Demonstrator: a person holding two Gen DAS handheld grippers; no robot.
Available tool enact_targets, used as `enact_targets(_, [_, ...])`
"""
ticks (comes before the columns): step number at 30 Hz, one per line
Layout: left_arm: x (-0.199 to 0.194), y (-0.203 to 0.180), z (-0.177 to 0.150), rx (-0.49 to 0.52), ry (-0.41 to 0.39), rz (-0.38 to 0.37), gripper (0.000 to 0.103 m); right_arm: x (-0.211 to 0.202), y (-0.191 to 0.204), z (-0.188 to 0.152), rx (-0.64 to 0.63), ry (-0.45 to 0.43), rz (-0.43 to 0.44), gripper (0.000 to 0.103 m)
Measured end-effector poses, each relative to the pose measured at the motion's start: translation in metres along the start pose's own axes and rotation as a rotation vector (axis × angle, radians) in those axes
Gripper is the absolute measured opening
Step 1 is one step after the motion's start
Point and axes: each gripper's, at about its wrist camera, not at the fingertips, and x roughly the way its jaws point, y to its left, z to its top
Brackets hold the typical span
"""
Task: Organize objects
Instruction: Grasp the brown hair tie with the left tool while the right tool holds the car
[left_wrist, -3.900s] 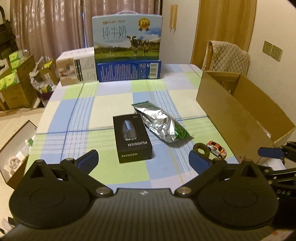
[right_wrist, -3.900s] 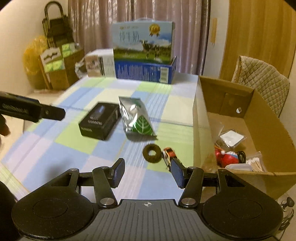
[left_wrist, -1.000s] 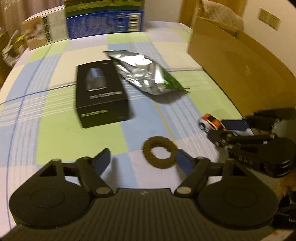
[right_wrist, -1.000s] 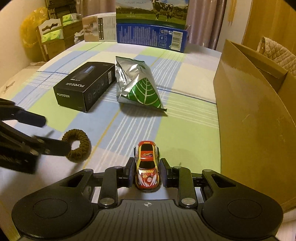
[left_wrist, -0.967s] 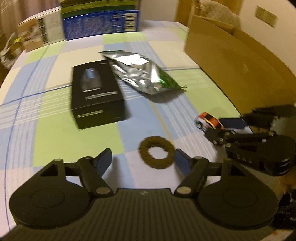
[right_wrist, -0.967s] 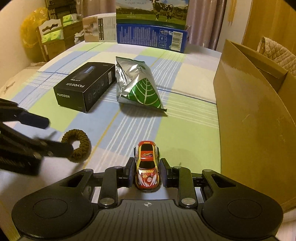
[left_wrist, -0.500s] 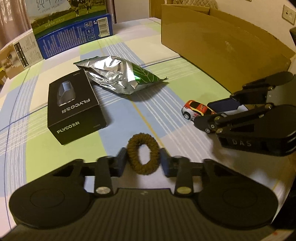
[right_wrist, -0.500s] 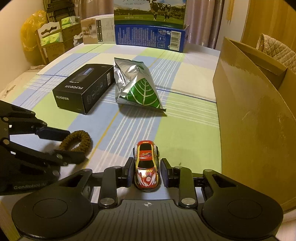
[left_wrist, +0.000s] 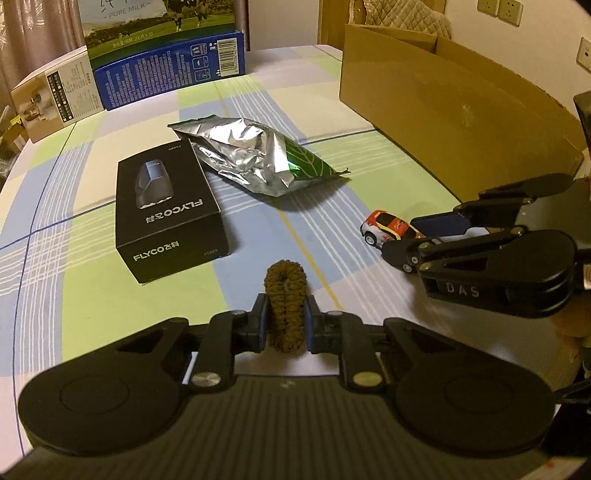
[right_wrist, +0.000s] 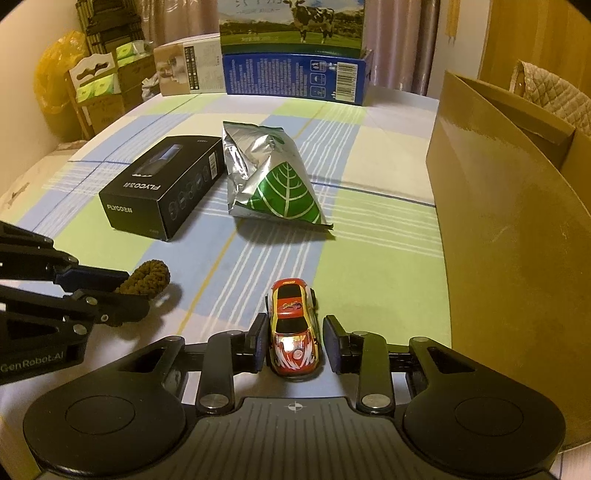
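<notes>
My left gripper (left_wrist: 285, 320) is shut on a brown hair tie (left_wrist: 285, 300), squeezed flat between its pads; it also shows in the right wrist view (right_wrist: 146, 277). My right gripper (right_wrist: 293, 342) straddles a small red and yellow toy car (right_wrist: 293, 329), its pads a little apart from the car's sides; the car also shows in the left wrist view (left_wrist: 388, 226). A black FLYCO box (left_wrist: 166, 206) and a silver foil bag with a green leaf (left_wrist: 255, 157) lie further back on the checked tablecloth.
An open cardboard box (right_wrist: 517, 229) stands along the right edge of the table. A blue milk carton case (left_wrist: 166, 70) and a smaller box (left_wrist: 51, 99) stand at the far end. Stacked cartons (right_wrist: 99, 88) sit beyond the table's left side.
My left gripper has closed on the hair tie, squashing it from a ring into a flat loop. My right gripper stays around the toy car, slightly wider than before.
</notes>
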Motion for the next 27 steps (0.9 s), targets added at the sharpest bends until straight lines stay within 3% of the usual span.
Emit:
enact_targets(8, [-0.007, 0.002, 0.000, -0.015, -0.011, 0.001, 0.015, -0.007, 0.016, -0.003, -0.108, -0.021, -0.028, 0.025])
enact_targets(27, [-0.049, 0.002, 0.014, -0.088, -0.051, 0.007, 0.015, -0.062, 0.025, 0.002, -0.047, -0.064, -0.038, 0.025])
